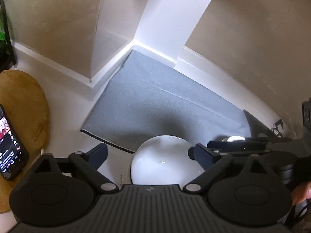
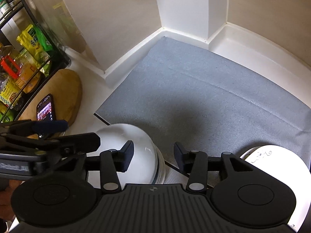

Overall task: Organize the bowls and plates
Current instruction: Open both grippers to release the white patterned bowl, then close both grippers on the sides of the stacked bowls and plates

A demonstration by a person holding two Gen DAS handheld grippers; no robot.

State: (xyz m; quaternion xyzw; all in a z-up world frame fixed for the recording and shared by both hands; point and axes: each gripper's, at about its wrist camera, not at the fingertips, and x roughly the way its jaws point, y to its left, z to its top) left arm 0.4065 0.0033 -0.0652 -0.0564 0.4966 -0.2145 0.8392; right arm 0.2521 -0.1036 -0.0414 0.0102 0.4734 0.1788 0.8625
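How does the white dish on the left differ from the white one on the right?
The left dish is a plain bowl turned upside down, domed, atop a stack at the grey mat's edge. The right dish lies shallower, face up, with a dark swirl drawn inside, and rests on the mat. Both are glossy white.

I see a white counter (image 2: pixel 85 104) w/ a grey mat (image 2: pixel 194 97) laid into the corner. Beige walls (image 2: pixel 120 9), white column (image 2: pixel 186 5) behind. Wire rack (image 2: pixel 25 44) at left (packets, bottles), round wood board (image 2: pixel 68 91) beside it w/ a phone (image 2: pixel 46 107) on top.
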